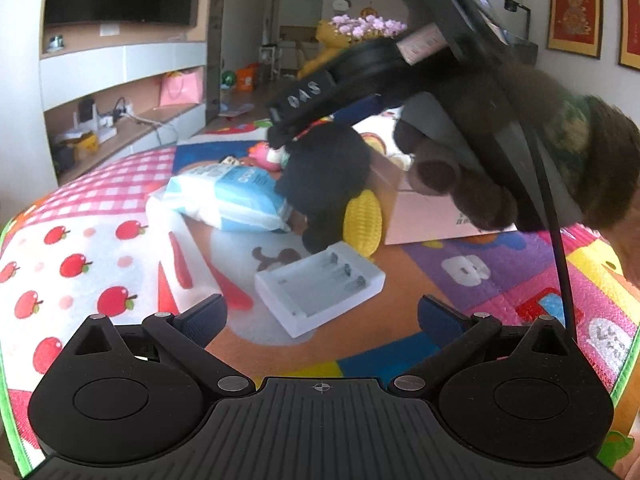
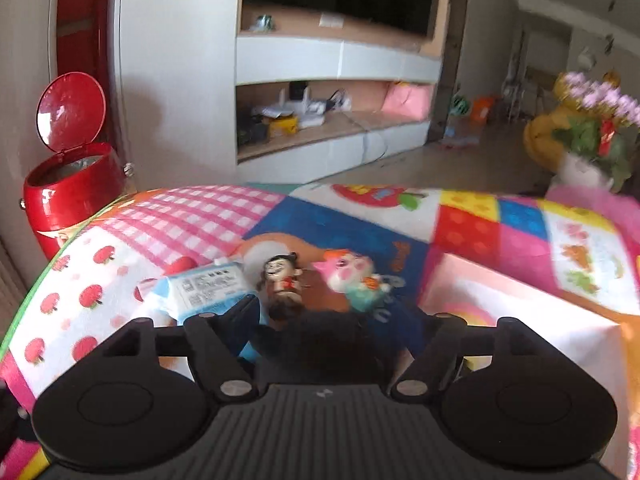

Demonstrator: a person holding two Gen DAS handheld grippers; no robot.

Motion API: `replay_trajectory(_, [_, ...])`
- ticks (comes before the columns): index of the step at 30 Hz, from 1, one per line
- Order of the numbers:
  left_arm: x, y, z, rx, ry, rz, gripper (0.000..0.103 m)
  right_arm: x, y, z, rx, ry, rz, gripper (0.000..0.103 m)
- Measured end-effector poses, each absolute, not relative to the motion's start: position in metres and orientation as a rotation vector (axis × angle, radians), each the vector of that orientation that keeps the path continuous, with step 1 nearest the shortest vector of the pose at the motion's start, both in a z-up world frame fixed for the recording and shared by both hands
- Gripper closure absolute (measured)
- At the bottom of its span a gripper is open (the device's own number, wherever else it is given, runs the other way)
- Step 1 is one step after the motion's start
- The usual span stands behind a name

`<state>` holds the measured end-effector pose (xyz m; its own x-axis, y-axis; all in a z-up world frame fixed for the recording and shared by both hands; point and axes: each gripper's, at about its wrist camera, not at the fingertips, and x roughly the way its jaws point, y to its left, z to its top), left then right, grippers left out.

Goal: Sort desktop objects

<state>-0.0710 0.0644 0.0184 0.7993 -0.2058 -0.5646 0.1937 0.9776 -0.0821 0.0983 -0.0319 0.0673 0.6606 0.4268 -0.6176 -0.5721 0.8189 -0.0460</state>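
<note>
My left gripper (image 1: 320, 320) hangs open low over the colourful play mat (image 1: 460, 272). A white battery charger (image 1: 320, 292) lies on the mat just ahead of the gap between its fingers. Above it, my right gripper (image 1: 296, 128) reaches in from the upper right, held by a hand in a brown fuzzy sleeve (image 1: 540, 160), with a black plush toy (image 1: 324, 176) hanging under it. In the right wrist view that dark toy (image 2: 332, 340) fills the gap of the right gripper (image 2: 334, 314). A blue wipes pack (image 1: 228, 196) and a yellow corn toy (image 1: 362, 220) lie behind.
A cardboard box (image 1: 424, 216) stands on the mat at the right, and its near wall (image 2: 520, 320) shows beside my right fingers. A girl figure (image 2: 282, 284), a pink pig figure (image 2: 352, 280) and the wipes pack (image 2: 204, 288) lie ahead. A red bin (image 2: 72, 196) stands off the mat.
</note>
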Motion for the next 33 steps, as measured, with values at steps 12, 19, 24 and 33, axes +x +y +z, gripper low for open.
replay_trajectory(12, [-0.074, 0.054, 0.018, -0.019, 0.628, -0.275, 0.0, 0.0, -0.095, 0.105, -0.21, 0.558, 0.686, 0.028])
replay_trajectory(19, [-0.07, 0.066, 0.018, -0.016, 0.635, -0.194, 0.0, 0.007, -0.108, 0.048, -0.056, 0.747, 0.595, 0.059])
replay_trajectory(24, [-0.073, 0.069, 0.019, 0.004, 0.658, -0.179, 0.0, 0.027, -0.095, 0.019, 0.098, 0.811, 0.511, 0.065])
replay_trajectory(33, [-0.072, 0.058, 0.026, -0.027, 0.65, -0.25, 0.0, -0.008, -0.136, 0.027, 0.016, 0.788, 0.521, 0.095])
